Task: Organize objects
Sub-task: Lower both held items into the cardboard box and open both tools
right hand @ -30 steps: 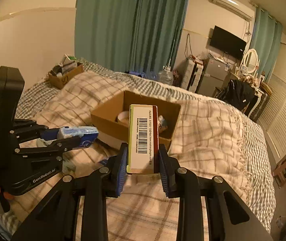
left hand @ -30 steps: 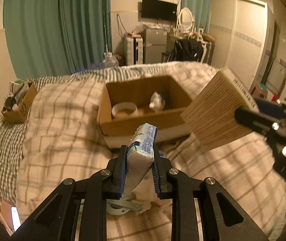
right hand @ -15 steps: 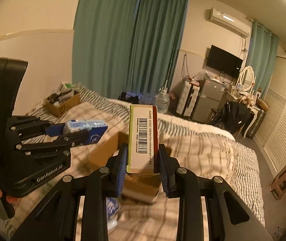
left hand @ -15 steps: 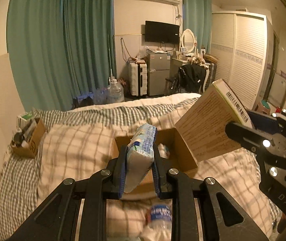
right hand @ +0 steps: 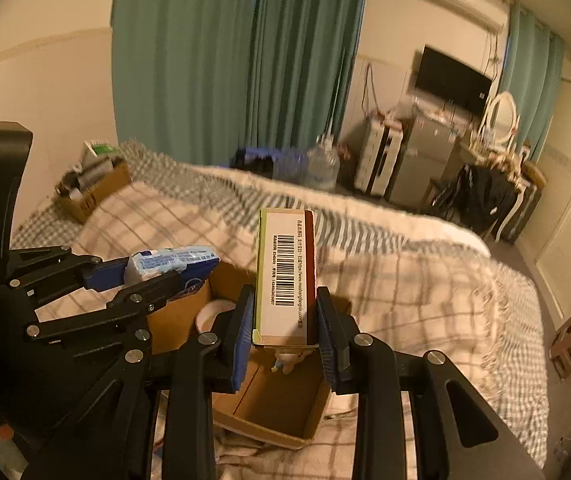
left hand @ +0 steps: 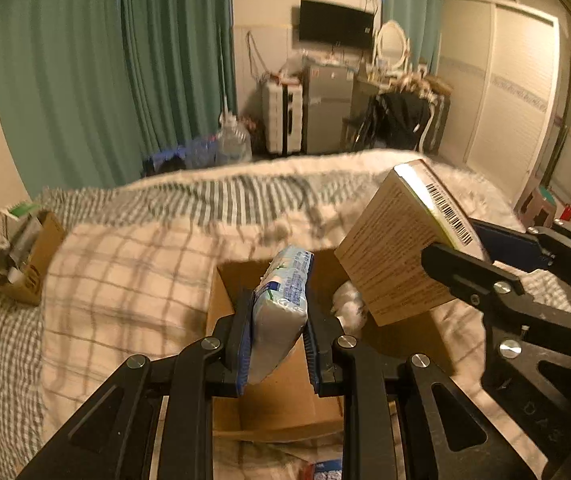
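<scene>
Both loads not yet dropped: left gripper (left hand: 277, 330) clamps a tissue pack (left hand: 283, 304), right gripper (right hand: 285, 332) clamps a barcoded carton (right hand: 285, 276), both above the open cardboard box (right hand: 277, 408) on the plaid bed (right hand: 405, 280), box already holding a white ring (right hand: 211, 312) and small figure, each gripper crowding the other.

Two black two-finger grippers (right hand: 283, 330) (right hand: 157, 276), two brown cardboard boxes (right hand: 269, 412) (right hand: 93, 194), one barcoded beige carton (right hand: 287, 272), one blue-white plastic packet (left hand: 283, 300).
</scene>
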Demonstrator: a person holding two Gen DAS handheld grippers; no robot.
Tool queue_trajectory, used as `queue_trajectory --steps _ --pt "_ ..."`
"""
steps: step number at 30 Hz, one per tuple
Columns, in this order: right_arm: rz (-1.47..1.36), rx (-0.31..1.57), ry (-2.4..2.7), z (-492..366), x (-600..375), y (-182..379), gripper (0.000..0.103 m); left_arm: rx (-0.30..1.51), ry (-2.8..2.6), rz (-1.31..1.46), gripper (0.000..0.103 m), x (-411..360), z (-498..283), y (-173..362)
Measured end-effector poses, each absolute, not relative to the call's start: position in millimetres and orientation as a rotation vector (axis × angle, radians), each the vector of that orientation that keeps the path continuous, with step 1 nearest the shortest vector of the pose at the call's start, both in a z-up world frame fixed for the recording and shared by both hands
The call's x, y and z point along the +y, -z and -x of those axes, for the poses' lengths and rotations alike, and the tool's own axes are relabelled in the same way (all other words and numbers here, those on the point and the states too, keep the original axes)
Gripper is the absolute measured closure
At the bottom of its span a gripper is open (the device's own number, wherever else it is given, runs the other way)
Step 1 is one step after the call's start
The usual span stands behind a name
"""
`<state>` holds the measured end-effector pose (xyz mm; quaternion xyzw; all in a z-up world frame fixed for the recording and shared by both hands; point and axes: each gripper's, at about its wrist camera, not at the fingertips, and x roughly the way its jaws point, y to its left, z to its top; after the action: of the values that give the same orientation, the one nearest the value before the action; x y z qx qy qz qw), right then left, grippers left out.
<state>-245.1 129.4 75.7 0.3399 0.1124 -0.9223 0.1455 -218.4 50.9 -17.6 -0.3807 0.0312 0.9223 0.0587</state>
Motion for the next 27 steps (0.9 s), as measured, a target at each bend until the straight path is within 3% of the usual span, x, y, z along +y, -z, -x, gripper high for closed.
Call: queue_trajectory --steps 14,16,17,18,19,23,25,27 --pt "-1.149 0.204 2.528 286 144 -7 0.074 0.062 -2.706 1.324 0.080 52 253 84" --pt "-1.147 0.174 2.529 286 148 -7 0.072 0.048 -2.698 1.332 0.070 52 254 85" --pt "-1.139 0.174 2.541 284 150 -9 0.062 0.045 -2.695 1.335 0.068 51 253 85" --pt "-1.120 0.177 2.564 281 152 -14 0.048 0.047 -2.699 1.334 0.057 51 251 83" --pt "-1.101 0.178 2.585 279 154 -18 0.043 0.052 -2.712 1.326 0.045 51 249 80" --pt "-1.053 0.195 2.641 265 161 -42 0.039 0.082 -2.749 1.288 0.031 46 239 62" --pt "-1.036 0.210 2.667 255 166 -53 0.032 0.082 -2.779 1.261 0.017 42 229 48" --pt "-1.022 0.219 2.687 243 169 -66 0.026 0.071 -2.811 1.224 0.009 36 220 35"
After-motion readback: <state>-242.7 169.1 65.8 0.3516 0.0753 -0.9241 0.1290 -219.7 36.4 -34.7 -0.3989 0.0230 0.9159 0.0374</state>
